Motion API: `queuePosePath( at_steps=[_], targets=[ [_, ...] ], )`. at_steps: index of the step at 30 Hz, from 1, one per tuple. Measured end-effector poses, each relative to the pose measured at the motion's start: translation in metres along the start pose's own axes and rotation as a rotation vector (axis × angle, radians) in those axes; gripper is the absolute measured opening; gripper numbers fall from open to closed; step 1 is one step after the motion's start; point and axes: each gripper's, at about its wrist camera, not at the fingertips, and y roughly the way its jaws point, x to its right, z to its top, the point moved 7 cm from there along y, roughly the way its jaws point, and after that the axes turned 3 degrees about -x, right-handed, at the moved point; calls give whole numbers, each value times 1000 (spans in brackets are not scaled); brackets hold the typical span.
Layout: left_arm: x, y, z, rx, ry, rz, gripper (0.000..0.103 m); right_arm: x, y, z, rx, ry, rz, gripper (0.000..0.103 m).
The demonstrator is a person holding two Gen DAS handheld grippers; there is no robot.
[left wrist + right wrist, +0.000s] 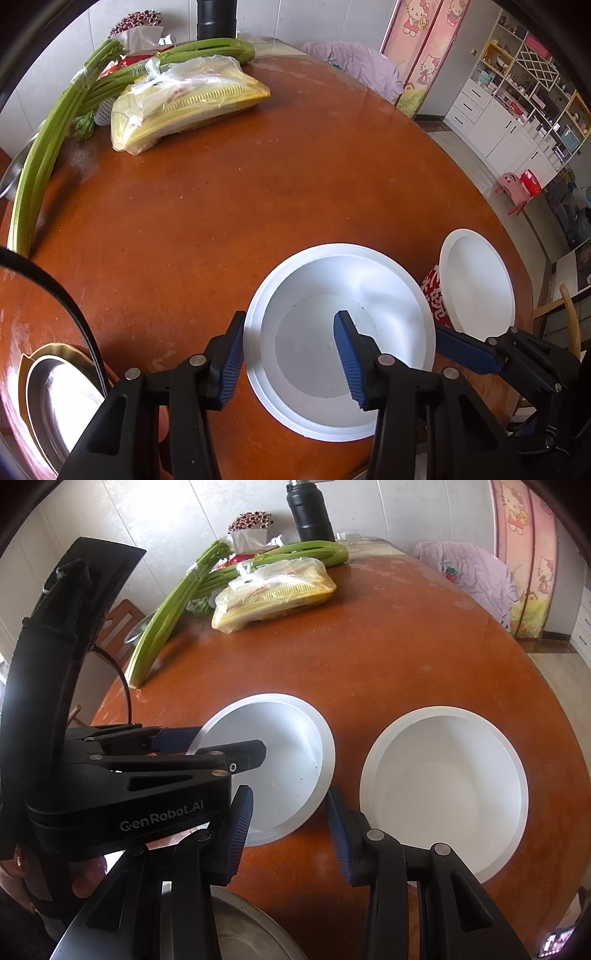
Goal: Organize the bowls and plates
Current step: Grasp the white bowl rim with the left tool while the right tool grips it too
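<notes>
A round, reddish-brown worktop (229, 206) carried everything. At its far side lay long green celery stalks (40, 155), one bunch curving down the left edge, another bunch (314, 552) lying across behind a clear plastic bag with something yellow (192, 99) inside, possibly corn. Behind these stood a black flask (310, 513) against the pale wall, with a white-wrapped bundle topped by dark red beads or flowers (251, 526) beside it. A lilac garment (354, 66) hung at the far edge, before a pink cartoon-cat screen (424, 48). White shelving with drawers (517, 96) filled the right, a small pink stool (513, 188) on the floor nearby.
</notes>
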Motion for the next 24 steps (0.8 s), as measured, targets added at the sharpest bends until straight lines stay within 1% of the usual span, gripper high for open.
queuePosePath(
  at_steps=[3,8,16,24],
  targets=[
    [-1,3,0,-8,-6,-1,45,0,3,0,-5,-11,-7,41],
    [-3,4,0,-11,-21,-2,37,0,4,2,5,-23,-19,40],
    [-4,-2,-3,-6,-31,0,37,-6,-1,6,21,-47,-20,41],
    [-2,-24,-5,40,-22,3,37,-15,-15,5,49,-70,-18,41]
  ],
)
